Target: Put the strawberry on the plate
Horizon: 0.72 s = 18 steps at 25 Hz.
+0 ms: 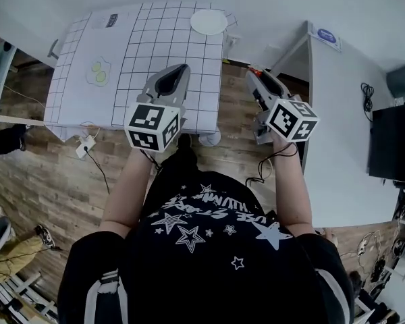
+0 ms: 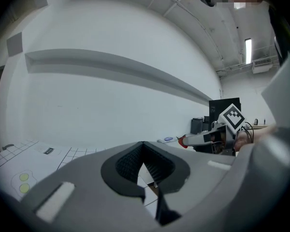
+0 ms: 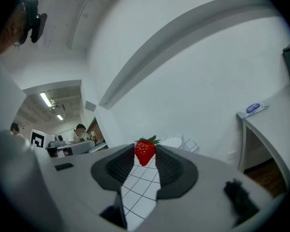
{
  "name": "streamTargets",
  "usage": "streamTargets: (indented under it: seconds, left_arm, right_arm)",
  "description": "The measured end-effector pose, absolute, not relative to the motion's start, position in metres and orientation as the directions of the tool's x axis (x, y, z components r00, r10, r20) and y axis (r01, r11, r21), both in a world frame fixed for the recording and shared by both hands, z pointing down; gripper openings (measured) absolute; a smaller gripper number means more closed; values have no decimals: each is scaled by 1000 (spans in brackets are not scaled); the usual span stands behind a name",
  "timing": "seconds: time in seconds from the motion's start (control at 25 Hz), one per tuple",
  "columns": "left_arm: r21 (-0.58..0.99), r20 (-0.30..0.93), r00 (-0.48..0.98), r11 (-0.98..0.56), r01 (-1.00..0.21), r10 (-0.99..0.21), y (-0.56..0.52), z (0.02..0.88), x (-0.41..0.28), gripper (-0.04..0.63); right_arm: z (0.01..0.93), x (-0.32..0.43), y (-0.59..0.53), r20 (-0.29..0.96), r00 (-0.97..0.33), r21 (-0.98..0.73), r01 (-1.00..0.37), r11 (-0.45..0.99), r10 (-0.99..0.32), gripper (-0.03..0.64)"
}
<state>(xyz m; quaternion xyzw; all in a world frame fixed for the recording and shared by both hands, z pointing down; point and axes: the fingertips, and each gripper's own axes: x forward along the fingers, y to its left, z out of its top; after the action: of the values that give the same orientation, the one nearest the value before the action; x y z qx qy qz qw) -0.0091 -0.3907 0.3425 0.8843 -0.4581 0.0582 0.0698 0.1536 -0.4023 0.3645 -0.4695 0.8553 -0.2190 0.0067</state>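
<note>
A red strawberry (image 3: pixel 145 152) with green leaves is pinched at the tips of my right gripper (image 3: pixel 145 154). In the head view this gripper (image 1: pixel 251 74) is held in the air over the floor, off the table's right front corner, with a bit of red at its tip. The white plate (image 1: pixel 209 22) lies at the far edge of the grid-marked table (image 1: pixel 155 39). My left gripper (image 1: pixel 182 67) hovers over the table's near edge, and its jaws (image 2: pixel 143 149) meet at the tips with nothing between them. From the left gripper view, the strawberry (image 2: pixel 182 140) shows on the right gripper.
A small pale green shape (image 1: pixel 99 73) sits on the table's left part. A white desk (image 1: pixel 337 113) with a black monitor (image 1: pixel 395 144) stands to the right. A white adapter (image 1: pixel 86 145) and cables lie on the wooden floor.
</note>
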Motion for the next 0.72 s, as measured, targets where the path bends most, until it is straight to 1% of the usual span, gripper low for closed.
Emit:
streamTargets:
  seconds: [0.28, 0.72]
  left_arm:
    - [92, 189, 581, -575, -813, -792, -463, 348, -38, 6]
    - [131, 220, 583, -569, -812, -782, -546, 367, -82, 8]
  right_arm:
    - [376, 130, -472, 244, -539, -385, -817, 429, -806, 146]
    - [396, 99, -553, 312, -501, -372, -846, 382, -807, 146]
